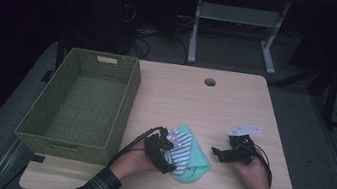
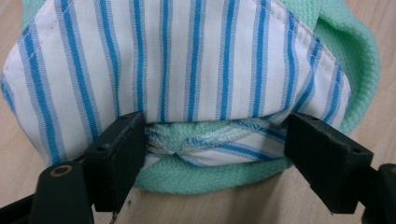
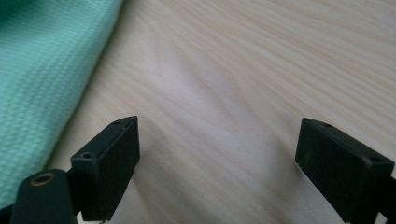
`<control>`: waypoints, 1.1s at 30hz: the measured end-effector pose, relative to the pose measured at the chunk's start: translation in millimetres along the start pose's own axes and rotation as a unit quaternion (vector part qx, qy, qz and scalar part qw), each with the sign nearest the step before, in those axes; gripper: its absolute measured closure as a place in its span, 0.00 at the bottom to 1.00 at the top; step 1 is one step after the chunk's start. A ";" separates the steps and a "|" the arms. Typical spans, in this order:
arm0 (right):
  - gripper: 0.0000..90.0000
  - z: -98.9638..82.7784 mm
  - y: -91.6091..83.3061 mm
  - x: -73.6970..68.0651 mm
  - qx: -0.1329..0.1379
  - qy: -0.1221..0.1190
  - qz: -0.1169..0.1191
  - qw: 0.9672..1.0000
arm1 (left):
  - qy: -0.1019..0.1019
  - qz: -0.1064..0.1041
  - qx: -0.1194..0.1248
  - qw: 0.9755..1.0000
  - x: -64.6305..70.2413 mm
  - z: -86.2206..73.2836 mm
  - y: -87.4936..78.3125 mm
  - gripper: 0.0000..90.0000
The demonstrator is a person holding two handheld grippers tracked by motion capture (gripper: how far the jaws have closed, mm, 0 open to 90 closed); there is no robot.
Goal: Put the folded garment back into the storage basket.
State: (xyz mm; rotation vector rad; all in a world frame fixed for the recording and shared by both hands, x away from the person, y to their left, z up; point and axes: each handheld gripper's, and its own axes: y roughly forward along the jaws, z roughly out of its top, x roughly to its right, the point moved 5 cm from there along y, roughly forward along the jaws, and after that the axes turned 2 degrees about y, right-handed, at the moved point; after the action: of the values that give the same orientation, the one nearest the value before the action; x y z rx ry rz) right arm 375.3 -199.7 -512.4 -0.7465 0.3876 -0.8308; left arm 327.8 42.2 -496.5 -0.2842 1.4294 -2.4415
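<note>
We count one folded bundle of cloth [image 1: 190,153], a striped blue-and-white piece [image 2: 177,60] lying on a mint green piece [image 2: 359,42], on the wooden table [image 1: 235,104] just right of the single green woven basket [image 1: 81,104]. We hold two grippers. The left gripper [image 1: 168,152] sits at the bundle's left edge, jaws spread wide with the fold between them, not pinching. The right gripper [image 1: 221,153] rests just right of the bundle, jaws wide apart over bare wood, holding nothing.
</note>
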 end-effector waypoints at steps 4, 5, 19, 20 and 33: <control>0.14 -1.5 0.8 5.9 0.007 0.010 -0.003 1.000 | 0.001 0.000 -0.001 1.000 -0.4 0.2 -0.1 0.23; 0.13 -1.8 1.0 7.4 0.010 0.009 -0.001 1.000 | 0.000 0.001 -0.002 1.000 -0.8 0.3 -0.3 0.24; 0.11 -3.2 3.5 9.6 0.023 0.023 0.001 0.999 | -0.003 -0.005 0.006 1.000 -13.9 0.5 -6.1 0.62; 0.11 -3.1 3.7 9.5 0.024 0.023 0.001 0.999 | -0.003 -0.006 0.006 1.000 -14.0 0.8 -6.1 0.65; 0.11 -3.0 3.8 9.4 0.023 0.026 0.000 0.999 | -0.009 -0.024 0.010 1.000 -13.8 4.3 -6.0 0.84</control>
State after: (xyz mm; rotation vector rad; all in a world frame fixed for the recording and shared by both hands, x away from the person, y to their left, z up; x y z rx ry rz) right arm 381.5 -206.6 -517.5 -0.6834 0.4136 -0.8571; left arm 341.1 46.3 -489.5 -0.3384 1.4066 -2.4838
